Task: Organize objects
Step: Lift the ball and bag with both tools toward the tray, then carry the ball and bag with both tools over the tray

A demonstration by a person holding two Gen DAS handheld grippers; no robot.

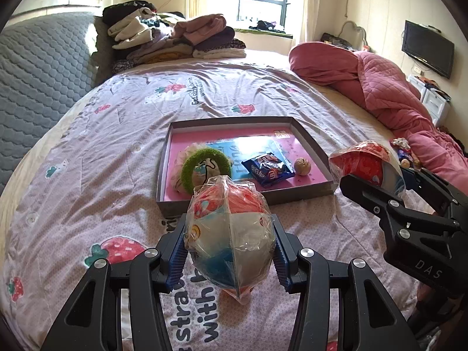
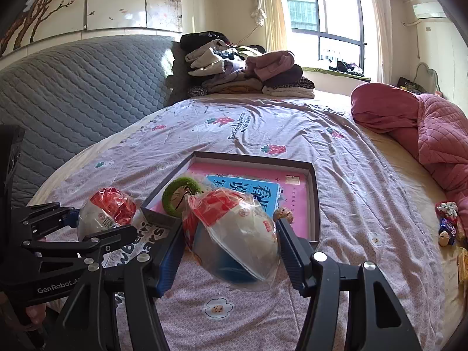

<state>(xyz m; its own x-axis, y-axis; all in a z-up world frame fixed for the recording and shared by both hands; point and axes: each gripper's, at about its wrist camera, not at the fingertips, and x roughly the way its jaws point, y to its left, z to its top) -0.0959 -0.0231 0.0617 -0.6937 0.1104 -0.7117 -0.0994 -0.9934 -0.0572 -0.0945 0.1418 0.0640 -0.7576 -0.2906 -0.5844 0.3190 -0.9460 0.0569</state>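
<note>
ball wrap [image 1: 231, 234]: glossy crinkled plastic | bedsheet [image 1: 117, 134]: matt cloth | tray [image 1: 310, 140]: matt cardboard

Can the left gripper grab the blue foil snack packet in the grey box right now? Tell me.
Probably not: the left gripper is shut on a plastic-wrapped ball, so its jaws are full. The snack packet itself lies uncovered in the box.

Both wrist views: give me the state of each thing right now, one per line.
Left tool: shut on left wrapped ball, held above the bedspread.
Right tool: shut on right wrapped ball, lifted near the box.
Box: open, no lid, flat on the bed.
Green ring: lying in the box.
Blue packet: in the box, unopened as far as I can tell.
Nut: in the box, beside the packet.
</note>
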